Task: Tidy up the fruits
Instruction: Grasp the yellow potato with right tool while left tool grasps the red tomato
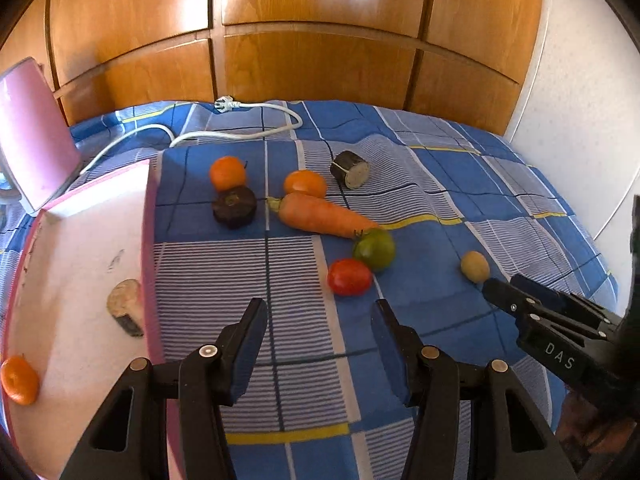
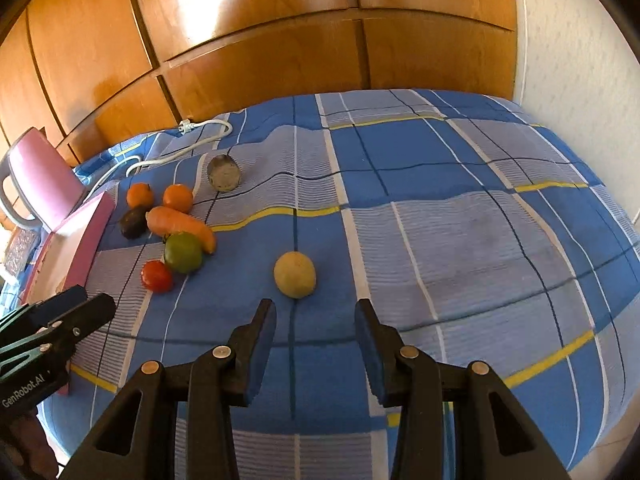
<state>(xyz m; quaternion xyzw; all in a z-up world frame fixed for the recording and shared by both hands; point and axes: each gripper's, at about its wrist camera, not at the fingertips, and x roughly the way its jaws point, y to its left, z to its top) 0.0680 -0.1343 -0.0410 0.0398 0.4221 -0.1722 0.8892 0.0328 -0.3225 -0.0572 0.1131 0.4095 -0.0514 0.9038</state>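
While both grippers' jaws stood apart and empty, the right gripper (image 2: 316, 338) was best lowered squarely over the yellow fruit (image 2: 295, 274) at twelve o'clock — the left gripper (image 1: 320, 344) likewise toward the red tomato (image 1: 349, 277) — pads closed gently.

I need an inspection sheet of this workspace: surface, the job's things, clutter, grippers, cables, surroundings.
Surface: blue checked cloth, wrinkled.
Job's things: pink tray at left holds one orange fruit and a cut piece. On the cloth: two oranges, carrot, green tomato, red tomato, yellow fruit, two dark cut pieces.
Clutter: nothing seen.
Grippers: left gripper and right gripper open, nothing between the jaws.
Cables: white cable with plug, at the far edge.
Surroundings: wooden panels, white wall, pink chair.
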